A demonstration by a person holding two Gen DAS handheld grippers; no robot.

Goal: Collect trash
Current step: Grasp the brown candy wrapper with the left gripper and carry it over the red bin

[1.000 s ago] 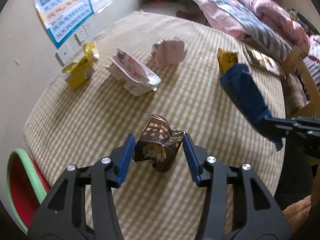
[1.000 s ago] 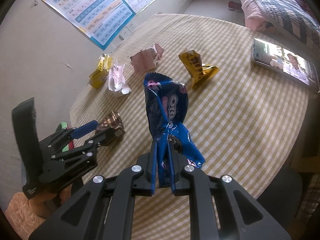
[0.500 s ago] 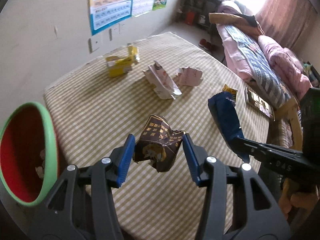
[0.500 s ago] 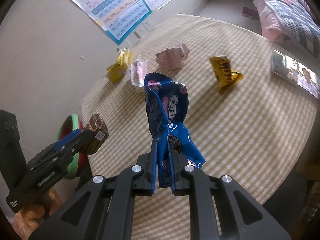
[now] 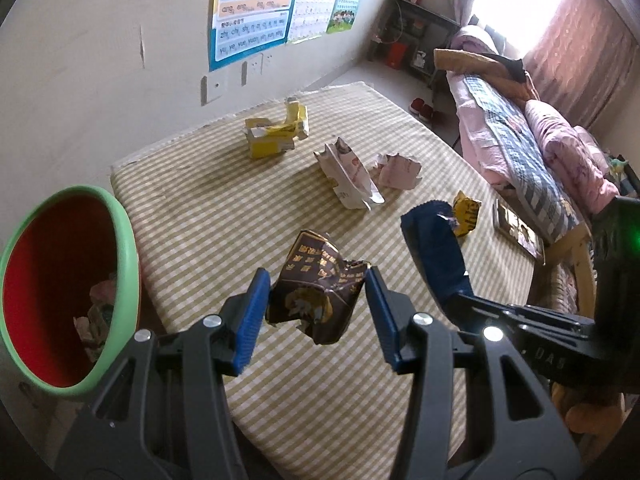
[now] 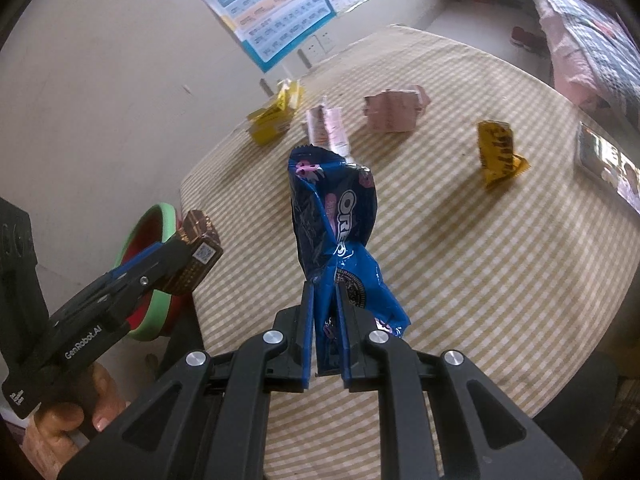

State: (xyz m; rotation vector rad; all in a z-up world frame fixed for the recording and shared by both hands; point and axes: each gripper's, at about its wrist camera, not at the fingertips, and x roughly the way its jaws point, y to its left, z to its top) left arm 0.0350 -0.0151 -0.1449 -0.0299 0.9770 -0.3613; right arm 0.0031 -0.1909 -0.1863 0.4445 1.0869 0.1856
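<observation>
Two grippers are carrying trash: the left gripper (image 5: 316,312), still clamping the crumpled brown wrapper (image 5: 316,296), is nearing the table's left edge, where the red bin (image 5: 60,300) is now showing fully; the right gripper (image 6: 325,332) is pinching the blue Oreo packet (image 6: 340,232) above the table.

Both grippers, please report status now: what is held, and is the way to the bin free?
Left gripper shut on brown wrapper. Right gripper shut on blue Oreo bag. Bin beside table edge, nothing between.
</observation>
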